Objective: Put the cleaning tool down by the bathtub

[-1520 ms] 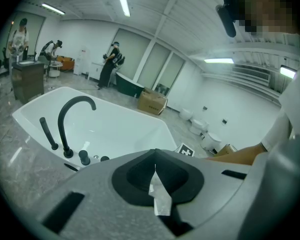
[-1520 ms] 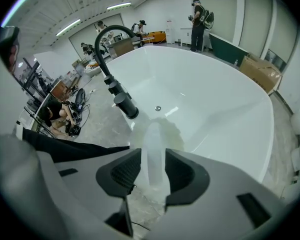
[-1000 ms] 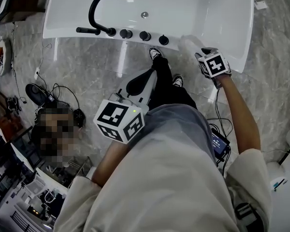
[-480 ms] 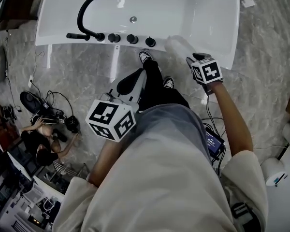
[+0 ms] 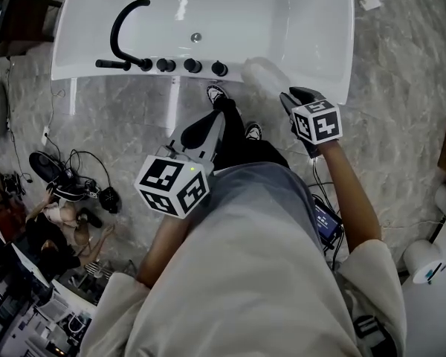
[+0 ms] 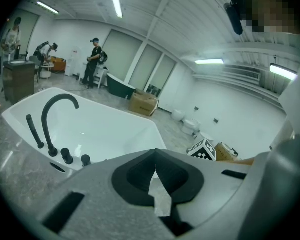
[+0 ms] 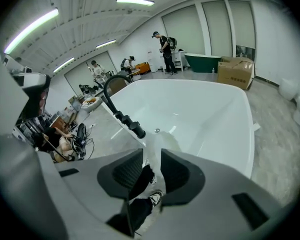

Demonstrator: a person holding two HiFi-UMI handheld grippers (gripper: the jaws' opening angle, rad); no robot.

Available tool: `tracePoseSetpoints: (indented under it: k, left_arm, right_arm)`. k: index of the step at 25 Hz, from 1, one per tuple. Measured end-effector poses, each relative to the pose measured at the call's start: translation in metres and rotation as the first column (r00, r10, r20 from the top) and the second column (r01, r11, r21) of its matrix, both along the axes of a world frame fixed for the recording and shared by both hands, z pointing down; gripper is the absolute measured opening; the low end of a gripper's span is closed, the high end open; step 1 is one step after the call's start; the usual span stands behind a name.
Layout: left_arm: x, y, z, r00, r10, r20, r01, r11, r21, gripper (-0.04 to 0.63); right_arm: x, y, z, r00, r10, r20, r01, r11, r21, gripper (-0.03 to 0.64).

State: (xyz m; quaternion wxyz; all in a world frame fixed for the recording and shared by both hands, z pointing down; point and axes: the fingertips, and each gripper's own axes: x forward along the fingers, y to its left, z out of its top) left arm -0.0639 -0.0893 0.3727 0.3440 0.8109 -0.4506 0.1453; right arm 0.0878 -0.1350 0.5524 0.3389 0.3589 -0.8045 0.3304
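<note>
On the tub's near rim, just right of the knobs, the pale tool is lying free, so the put-down is looking finished. The right gripper is hovering just beside it, its jaws standing apart with nothing between them after just closing a little. The left gripper is hanging over the floor, jaws together and empty. What is remaining, I judge, is drawing the right hand clear without brushing the tool.
</note>
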Motion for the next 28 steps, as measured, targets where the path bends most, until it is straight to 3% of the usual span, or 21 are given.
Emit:
tracePoseSetpoints:
  k: [8, 28]
  left_arm:
    - [0.014, 0.003, 0.001, 1.000, 0.012, 0.015, -0.013, 1.000, 0.010, 0.005]
    - [0.017, 0.010, 0.004, 1.000, -0.001, 0.005, 0.000, 1.000, 0.028, 0.005]
  right_arm:
    - [0.018, 0.016, -0.039, 0.996, 0.077, 0.051, -0.080, 0.995, 0.061, 0.083]
    - [0.039, 0.034, -0.125, 0.981, 0.109, 0.161, -0.144, 0.964, 0.224, 0.040]
